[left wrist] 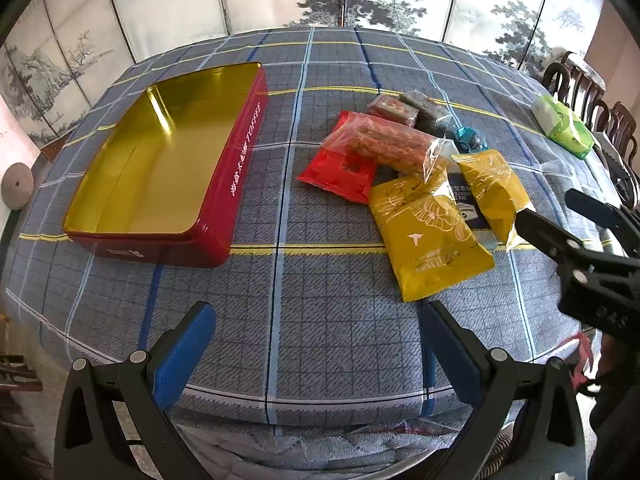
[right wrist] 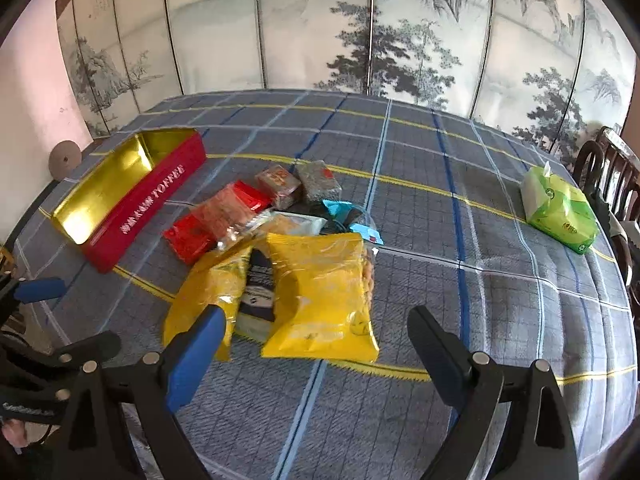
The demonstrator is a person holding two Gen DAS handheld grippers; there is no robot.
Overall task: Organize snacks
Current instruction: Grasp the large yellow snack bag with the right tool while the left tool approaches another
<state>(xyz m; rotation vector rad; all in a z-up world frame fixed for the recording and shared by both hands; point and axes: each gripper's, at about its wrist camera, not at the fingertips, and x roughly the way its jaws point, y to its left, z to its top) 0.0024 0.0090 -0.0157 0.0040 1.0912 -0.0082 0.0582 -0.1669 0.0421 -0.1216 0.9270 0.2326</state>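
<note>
An open red toffee tin with a gold, empty inside lies on the table's left; it also shows in the right wrist view. A heap of snack packets lies to its right: two yellow bags, a red packet, a clear bag of orange snacks, small wrapped blocks and a teal packet. My left gripper is open and empty above the near table edge. My right gripper is open, just in front of the yellow bags, touching none.
A blue plaid cloth covers the table. A green tissue pack lies at the far right, near dark wooden chairs. A painted folding screen stands behind the table. The right gripper shows in the left wrist view.
</note>
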